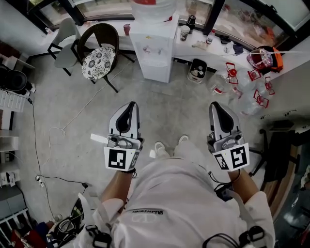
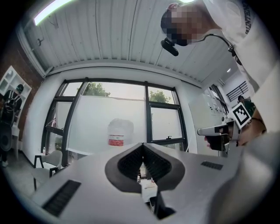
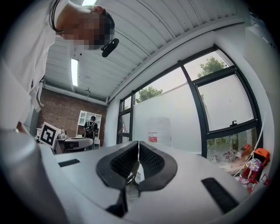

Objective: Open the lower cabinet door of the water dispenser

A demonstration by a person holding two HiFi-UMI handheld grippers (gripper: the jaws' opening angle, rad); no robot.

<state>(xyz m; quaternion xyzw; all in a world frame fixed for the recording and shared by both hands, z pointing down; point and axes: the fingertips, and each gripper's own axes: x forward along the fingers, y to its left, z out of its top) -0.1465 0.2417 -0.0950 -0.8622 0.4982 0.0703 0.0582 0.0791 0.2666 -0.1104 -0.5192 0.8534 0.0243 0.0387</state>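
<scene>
Bottle sits on top of the dispenser, which stands at the floor's far edge against the window ledge, well ahead of me. Bottle's red label: print too small to read. Bin just right of the dispenser, pale stuff inside, can't tell what. Clear red-clipped jars are strewn along the floor's right edge. Chair is left of the dispenser. My left gripper and right gripper: fingers pinched together, nothing in them.
</scene>
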